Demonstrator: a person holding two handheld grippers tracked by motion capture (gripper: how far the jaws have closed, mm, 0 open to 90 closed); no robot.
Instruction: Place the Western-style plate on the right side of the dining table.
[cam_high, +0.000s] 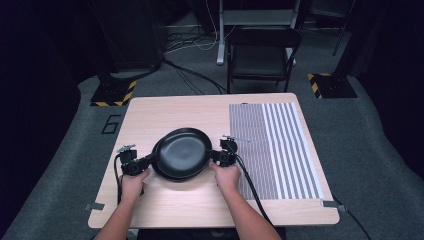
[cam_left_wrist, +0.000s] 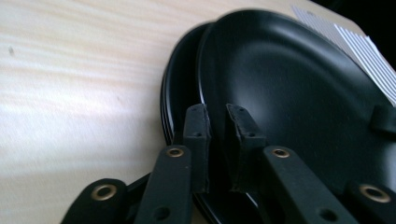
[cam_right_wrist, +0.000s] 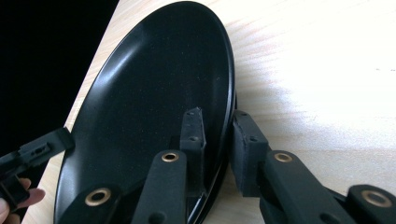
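On the pale wooden counter (cam_high: 150, 112), beside a striped grey-and-white mat (cam_high: 275, 150), sits a stack of round matte black plates (cam_high: 182, 152). The left gripper (cam_high: 145, 162) and right gripper (cam_high: 216, 156) pinch the top plate's opposite rims, jaws clenched, probably to lift it level.

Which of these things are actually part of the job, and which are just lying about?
In use: top black plate, plate beneath it, left gripper, right gripper.

Lying about: striped mat, folding chair, floor cables.
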